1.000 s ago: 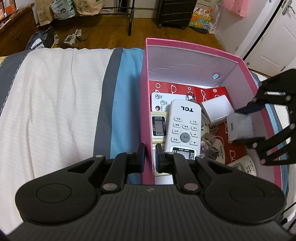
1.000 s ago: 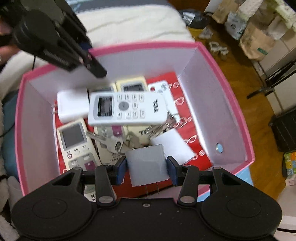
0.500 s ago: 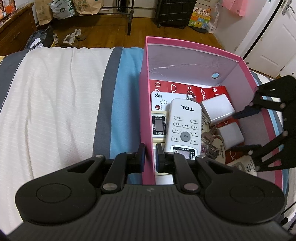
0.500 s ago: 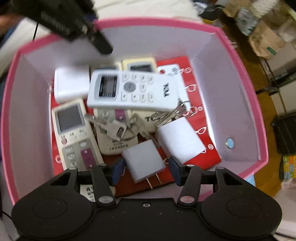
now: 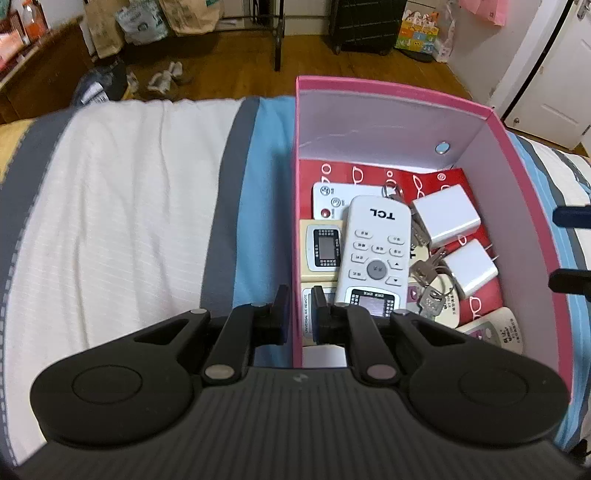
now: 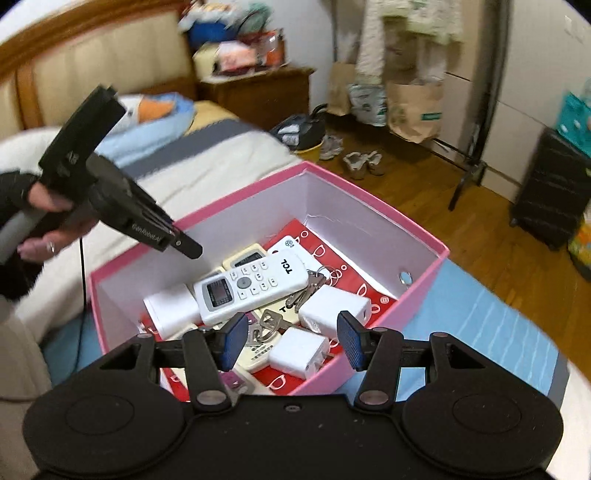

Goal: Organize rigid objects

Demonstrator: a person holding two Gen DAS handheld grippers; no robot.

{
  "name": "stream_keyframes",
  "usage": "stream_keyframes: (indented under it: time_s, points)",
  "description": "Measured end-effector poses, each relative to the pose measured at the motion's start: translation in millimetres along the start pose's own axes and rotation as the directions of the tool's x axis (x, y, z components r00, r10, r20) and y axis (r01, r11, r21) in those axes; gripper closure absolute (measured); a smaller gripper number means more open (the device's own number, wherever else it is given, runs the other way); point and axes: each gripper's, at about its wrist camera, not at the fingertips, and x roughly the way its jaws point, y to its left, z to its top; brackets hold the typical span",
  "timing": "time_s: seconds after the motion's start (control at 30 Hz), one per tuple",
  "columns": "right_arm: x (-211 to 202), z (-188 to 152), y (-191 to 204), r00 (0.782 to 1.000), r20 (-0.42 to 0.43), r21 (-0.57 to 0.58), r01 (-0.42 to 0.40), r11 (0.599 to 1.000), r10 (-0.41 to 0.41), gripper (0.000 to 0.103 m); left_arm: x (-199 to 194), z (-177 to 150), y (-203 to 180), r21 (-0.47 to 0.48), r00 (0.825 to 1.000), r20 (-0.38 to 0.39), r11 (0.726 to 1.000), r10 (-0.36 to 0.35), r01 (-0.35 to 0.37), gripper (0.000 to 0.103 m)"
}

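Note:
A pink box (image 5: pixel 524 173) (image 6: pixel 373 195) sits on the bed. It holds a white TCL remote (image 5: pixel 376 254) (image 6: pixel 255 288), several other remotes, keys (image 5: pixel 428 280) and white chargers (image 5: pixel 445 216) (image 5: pixel 471 267) (image 6: pixel 299 352). My left gripper (image 5: pixel 297 306) is shut on the box's left wall near its front corner. My right gripper (image 6: pixel 291 341) is open and empty, raised above the box's near edge; its fingertips (image 5: pixel 570 216) show at the right edge of the left wrist view.
The box rests on a striped white, grey and blue bedspread (image 5: pixel 129 206). Beyond the bed are a wooden floor (image 5: pixel 229 70), paper bags (image 6: pixel 413 107), shoes (image 6: pixel 362 162), a black case (image 5: pixel 365 22) and a nightstand (image 6: pixel 258 92).
My right gripper let go of the small white charger, which now lies in the box, then opened wide and drew back up and away. My left gripper kept its hold.

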Motion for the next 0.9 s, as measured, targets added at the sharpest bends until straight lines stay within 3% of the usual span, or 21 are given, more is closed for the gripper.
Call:
stream_keyframes:
  time_s: [0.3,0.7,0.9]
  points:
    - [-29,-13,6,0.997,0.078,0.068,-0.02,0.997,0.015,0.046,-45,-2,-22,0.009,0.994,0.057,0.996,0.089,-0.089,0.093]
    - [-77,-26,16,0.991,0.129,0.136,-0.002,0.991,-0.016,0.045,-103,-7,-84,0.067,0.994,0.106,0.997,0.031,-0.039,0.09]
    - [-104,-36,15,0.986,0.152,0.192,0.035,0.981,-0.065,0.042,-117,-22,-108,0.065,0.997,0.077,0.998,0.008,-0.013,0.073]
